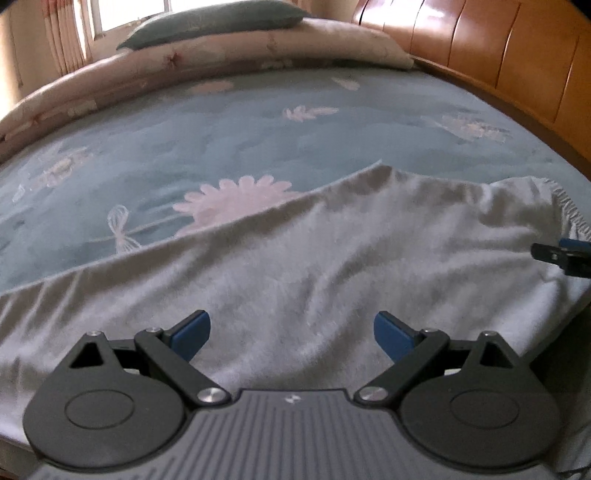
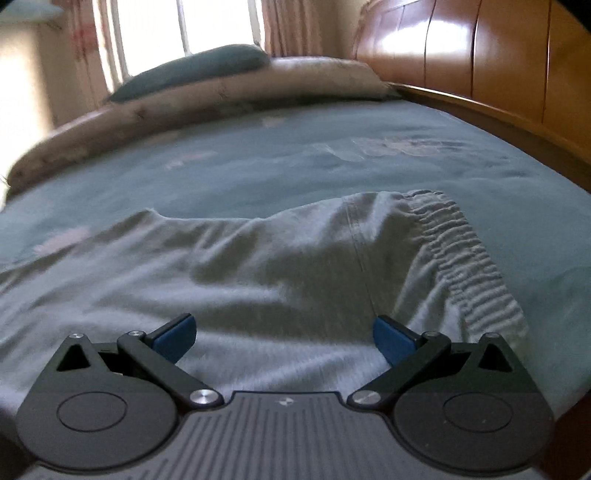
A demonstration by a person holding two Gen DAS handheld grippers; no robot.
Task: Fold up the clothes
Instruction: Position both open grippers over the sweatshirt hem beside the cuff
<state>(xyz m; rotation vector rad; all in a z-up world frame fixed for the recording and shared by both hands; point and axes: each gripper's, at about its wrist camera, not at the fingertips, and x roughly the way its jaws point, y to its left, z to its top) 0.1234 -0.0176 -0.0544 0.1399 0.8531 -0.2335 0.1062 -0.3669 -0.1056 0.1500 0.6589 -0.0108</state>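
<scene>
**Grey trousers laid out on the bed, both tongs open above them**

Daylight from the window point(image 2: 207, 33) falls across a bed point(image 1: 258, 147) with a blue flowered cover, a rolled quilt point(image 1: 221, 70) and a dark pillow point(image 1: 218, 22) along its far side, and a wooden headboard point(image 2: 480, 62) on your right. That broad, bare stretch of cover is likely why the garment sits here: it gives you room to spread and turn cloth.

You have the grey trousers point(image 1: 332, 258) lying flat on the near part of the bed, close to the edge where you stand. The gathered elastic waistband point(image 2: 469, 258) lies toward the headboard side and the cloth runs off to your left, so the piece lies across in front of you, one end for each hand.

Your left tongs point(image 1: 291, 334) hang just above the middle of the cloth with the blue pads wide apart and nothing between them. Your right tongs point(image 2: 284, 334) sit near the waistband end, equally wide open and empty; their tip also shows at the right edge of the left camera's view.

The cloth has soft ridges and one raised fold near the middle, so I judge the fold has not properly begun. With one tool near the waist and the other further along the leg, you look set to pinch both points and carry them over together. Watch for grabbing only the top layer, which would leave the underside bunched.
</scene>
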